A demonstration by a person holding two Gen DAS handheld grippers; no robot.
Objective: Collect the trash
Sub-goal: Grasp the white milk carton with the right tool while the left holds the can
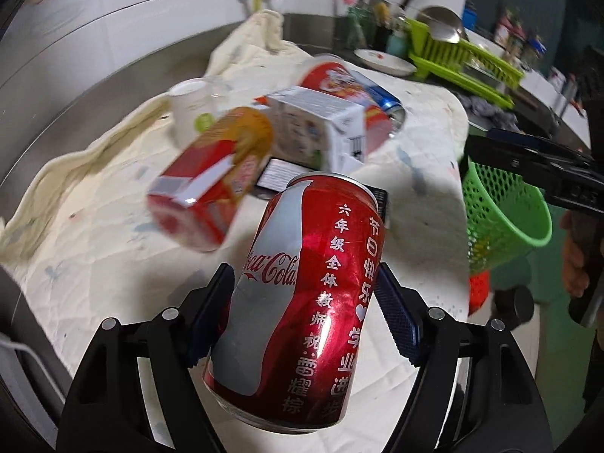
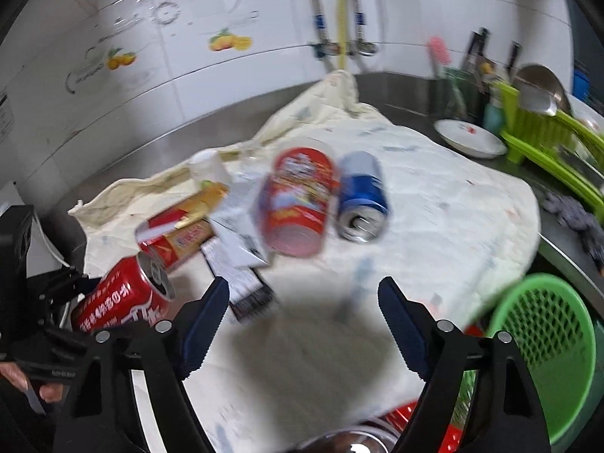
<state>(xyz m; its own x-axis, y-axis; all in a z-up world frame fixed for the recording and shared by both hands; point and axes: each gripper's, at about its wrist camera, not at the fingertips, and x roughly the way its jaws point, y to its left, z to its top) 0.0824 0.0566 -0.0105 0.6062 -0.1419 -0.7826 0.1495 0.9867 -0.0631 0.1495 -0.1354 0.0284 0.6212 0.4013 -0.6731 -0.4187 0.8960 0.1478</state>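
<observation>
- Left gripper (image 1: 304, 315): the jaws are clamped on the red cola can (image 1: 302, 294), one pad on each flank. The can sits tilted between the pads, its top pointing away from the camera. It appears to be clear of the cloth (image 1: 94, 256), which suggests it is being carried.
- Far left of the cloth: a white cup (image 1: 188, 113) and a red-and-yellow carton (image 1: 215, 185) lie on their sides. Both are blurred.
- Centre: a white carton (image 1: 321, 128) rests against a red snack tub (image 2: 298, 204). A blue can (image 2: 362, 196) lies just beside the tub, its opened end toward the camera. A dark flat packet (image 2: 241, 279) lies nearer. These items remain to be collected.
- Right gripper (image 2: 304, 309): the jaws stand apart with nothing between them. It hangs over bare cloth near the front edge.
- Right: a green mesh basket (image 2: 543, 343) stands below the counter edge and already holds something red. It is judged to be the trash receptacle, so the held can most likely goes there next.
- Far right: a green dish rack (image 2: 547, 139) and a white plate (image 2: 468, 137) sit off the cloth and appear unrelated to the task.
</observation>
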